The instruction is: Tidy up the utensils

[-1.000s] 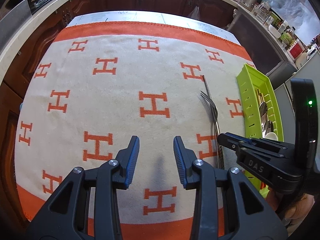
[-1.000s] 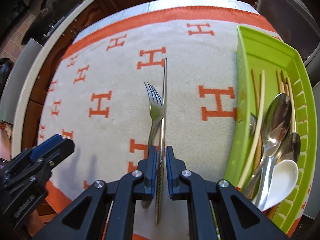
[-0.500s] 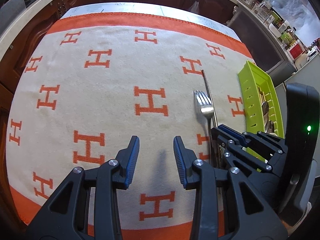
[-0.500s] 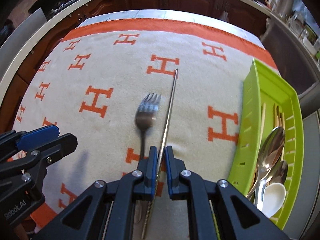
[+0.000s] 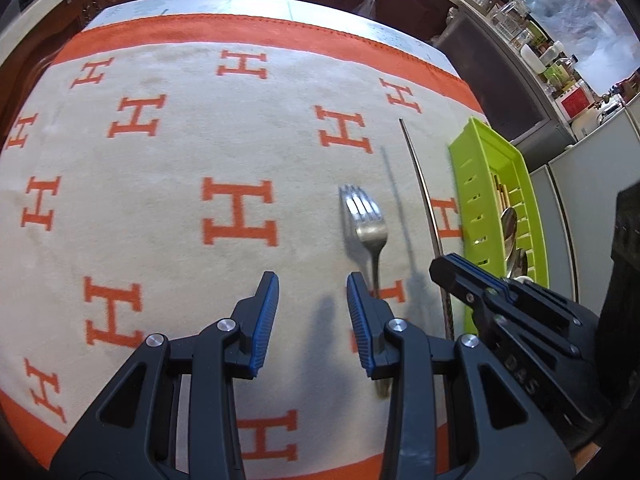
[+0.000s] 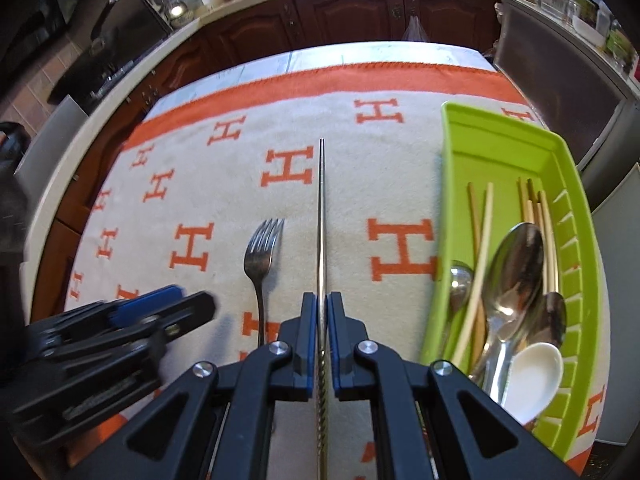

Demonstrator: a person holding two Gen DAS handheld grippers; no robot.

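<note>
1. Our right gripper (image 6: 321,328) has lifted the metal chopstick (image 6: 321,216) off the cloth since a second ago, fingers clamped on it; tray delivery likely next.
2. Left gripper (image 5: 312,308) hovers, fingers wide apart, empty.
3. Fork (image 5: 366,220) remains on the desk cloth (image 5: 160,220).
4. Green tray (image 6: 576,216), crowded with spoons (image 6: 516,264), sits right.

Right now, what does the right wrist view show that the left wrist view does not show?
Only the right wrist view shows the right gripper shut on the metal chopstick, and the white spoon lying in the green tray. Only the left wrist view shows the left gripper open, with nothing between its fingers. Both show the fork lying on the towel, the chopstick and the tray.
</note>
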